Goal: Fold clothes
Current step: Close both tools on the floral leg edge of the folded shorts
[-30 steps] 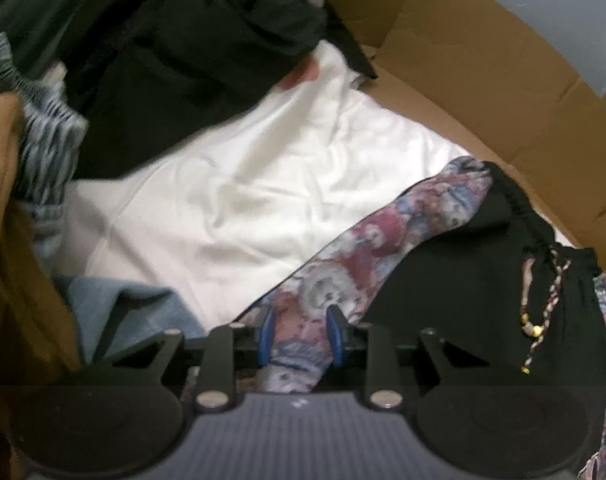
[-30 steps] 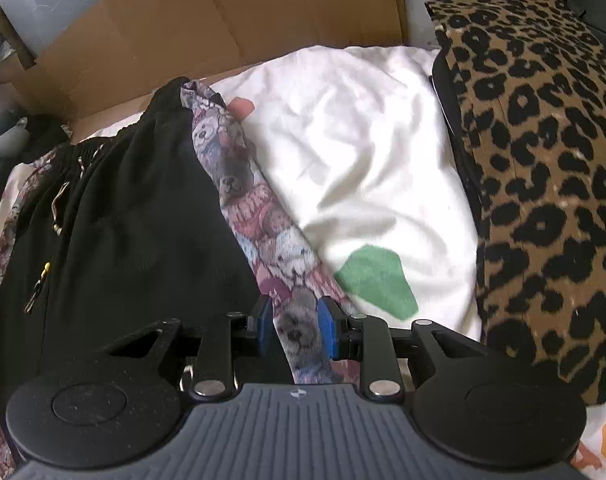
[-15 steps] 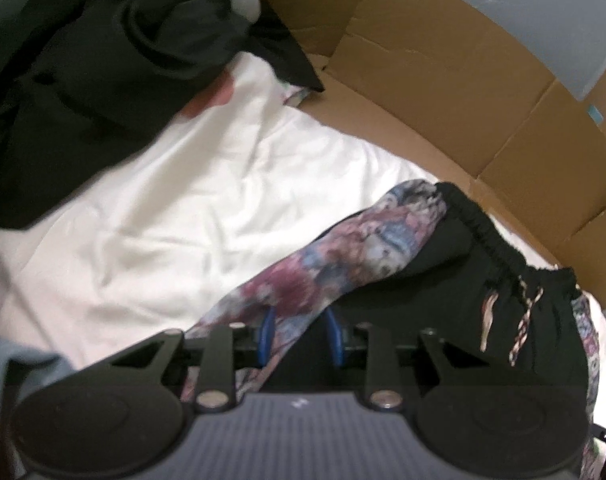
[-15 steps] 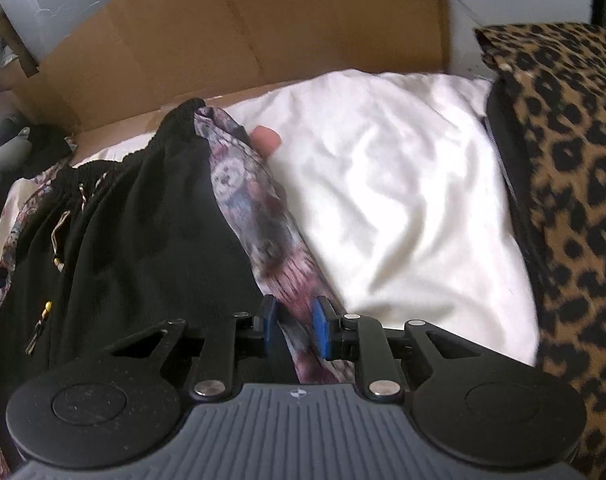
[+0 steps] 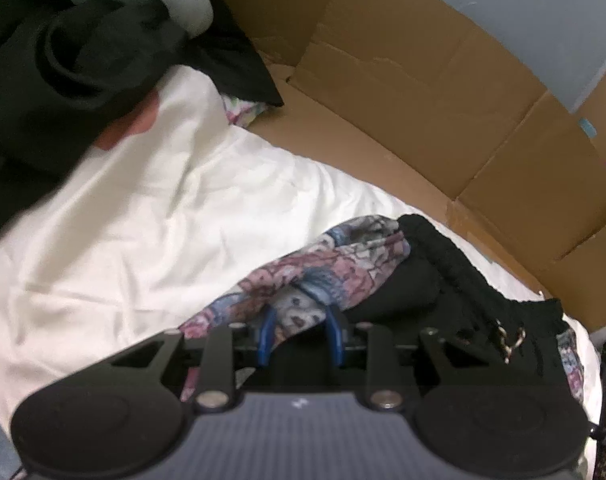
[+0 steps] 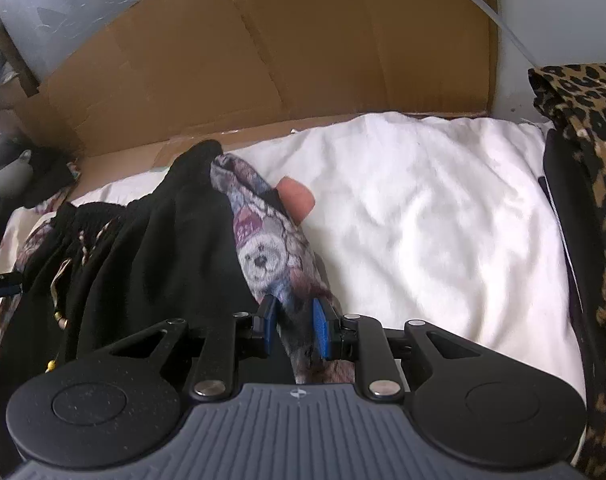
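Patterned garment (image 6: 263,256) edge hides inside right tool (image 6: 294,330).

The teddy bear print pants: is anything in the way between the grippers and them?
No. Each hand-held gripper, left and right, is already closed on the teddy bear print pants. The black lining side faces up on the white sheet.

Soft printed cloth garment (image 6: 279,264) with matt black fabric; smooth white sheet (image 6: 423,216); rough brown cardboard (image 6: 263,60); matt black plastic gripper (image 6: 293,326) housings.
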Demonstrator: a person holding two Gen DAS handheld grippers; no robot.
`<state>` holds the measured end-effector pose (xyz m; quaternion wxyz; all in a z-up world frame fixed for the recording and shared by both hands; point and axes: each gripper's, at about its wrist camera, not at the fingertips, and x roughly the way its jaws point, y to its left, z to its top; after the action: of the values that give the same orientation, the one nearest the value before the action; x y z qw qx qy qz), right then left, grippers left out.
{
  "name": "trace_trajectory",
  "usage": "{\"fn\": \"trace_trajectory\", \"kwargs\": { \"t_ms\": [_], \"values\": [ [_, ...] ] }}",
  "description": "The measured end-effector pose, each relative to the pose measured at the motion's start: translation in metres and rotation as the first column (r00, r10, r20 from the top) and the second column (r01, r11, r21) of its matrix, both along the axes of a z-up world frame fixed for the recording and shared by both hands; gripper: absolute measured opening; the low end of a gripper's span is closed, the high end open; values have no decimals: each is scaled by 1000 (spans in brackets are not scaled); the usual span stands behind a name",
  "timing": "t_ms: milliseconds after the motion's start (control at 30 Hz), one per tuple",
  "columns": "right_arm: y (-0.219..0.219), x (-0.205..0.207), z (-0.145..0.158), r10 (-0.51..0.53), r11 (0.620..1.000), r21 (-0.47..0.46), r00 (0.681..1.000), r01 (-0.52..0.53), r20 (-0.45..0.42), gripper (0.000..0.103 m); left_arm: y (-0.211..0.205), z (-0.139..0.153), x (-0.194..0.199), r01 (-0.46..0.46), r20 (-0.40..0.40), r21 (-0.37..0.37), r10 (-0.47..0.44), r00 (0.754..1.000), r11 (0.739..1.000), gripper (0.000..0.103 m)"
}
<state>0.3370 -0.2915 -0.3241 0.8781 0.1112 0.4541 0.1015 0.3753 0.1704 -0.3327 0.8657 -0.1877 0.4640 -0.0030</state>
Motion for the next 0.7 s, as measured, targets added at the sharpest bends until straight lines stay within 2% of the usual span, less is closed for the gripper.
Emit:
{"fn": "trace_trajectory", "kwargs": {
  "t_ms": [167, 267, 367, 533, 700],
  "values": [
    [6, 8, -10, 7, 999, -39, 1000, -7, -8, 27, -3, -12, 9, -2, -22, 3, 2, 1000, 1000, 29],
    [10, 11, -14, 4, 998, -65, 1000, -5, -7, 26, -4, -8, 8, 0, -18, 0, 0, 1000, 1000, 29],
    [10, 11, -8, -8, 998, -57, 1000, 8, -6, 26, -4, 3, 3, 20, 6, -11, -20, 1000, 1000, 29],
    [13, 7, 11, 11, 999, -48, 998, -8, 63, 26, -8, 19, 4, 44, 52, -12, -43, 998, 999, 29],
    [19, 13, 17, 12, 999, -36, 996, -9, 84, 26, -13, 13, 15, 46, 48, -17, -45, 998, 999, 29]
  ]
}}
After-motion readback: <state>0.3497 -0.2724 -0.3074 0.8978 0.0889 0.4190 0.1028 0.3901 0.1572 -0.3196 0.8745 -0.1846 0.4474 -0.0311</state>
